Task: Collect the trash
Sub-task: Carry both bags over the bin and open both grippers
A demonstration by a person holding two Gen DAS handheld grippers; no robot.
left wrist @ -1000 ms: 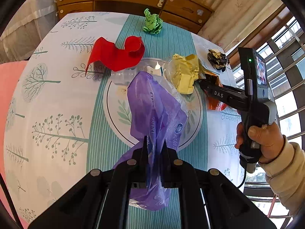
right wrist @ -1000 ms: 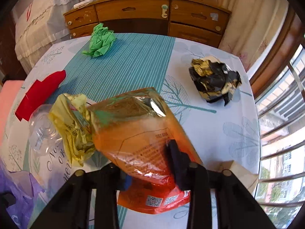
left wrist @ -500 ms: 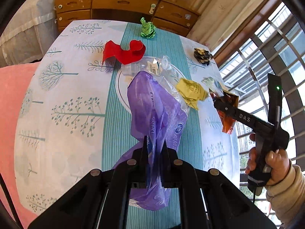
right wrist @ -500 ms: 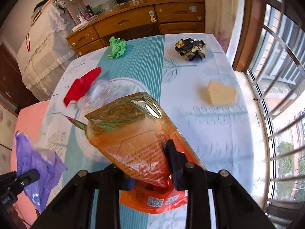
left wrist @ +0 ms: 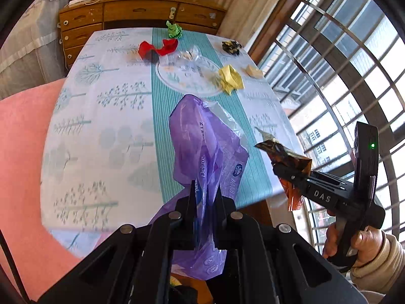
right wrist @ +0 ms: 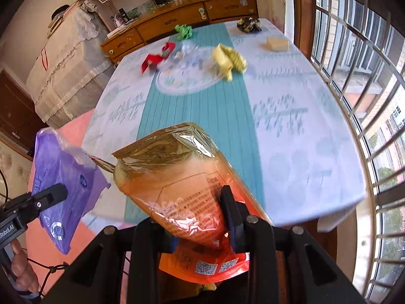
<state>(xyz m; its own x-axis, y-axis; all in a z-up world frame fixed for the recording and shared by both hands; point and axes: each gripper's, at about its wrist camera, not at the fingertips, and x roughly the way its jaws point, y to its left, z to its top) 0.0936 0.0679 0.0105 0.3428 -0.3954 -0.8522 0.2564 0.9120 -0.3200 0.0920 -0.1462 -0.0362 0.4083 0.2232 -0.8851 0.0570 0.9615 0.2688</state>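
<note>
My left gripper (left wrist: 206,197) is shut on a purple plastic bag (left wrist: 202,147), which hangs over the table's near edge; the same purple bag (right wrist: 63,182) shows at the left of the right wrist view. My right gripper (right wrist: 200,212) is shut on an orange foil snack bag (right wrist: 182,174), also seen as the orange bag (left wrist: 283,154) at the right of the left wrist view. On the table lie a yellow wrapper (left wrist: 230,78), a red paper (left wrist: 158,48), a green crumpled paper (left wrist: 174,30), a black-gold wrapper (left wrist: 230,46), a clear plastic bottle (left wrist: 187,55) and a tan paper piece (right wrist: 277,43).
The table (left wrist: 101,131) has a tree-print cloth with a teal stripe. A wooden sideboard (left wrist: 141,12) stands behind it. Barred windows (right wrist: 367,76) run along the right. Pink floor (left wrist: 20,152) lies to the left. A covered cabinet (right wrist: 65,58) stands at the far left.
Both grippers have pulled back from the table middle to its near edge and risen, each carrying its bag. The trash on the table now looks smaller and farther.
</note>
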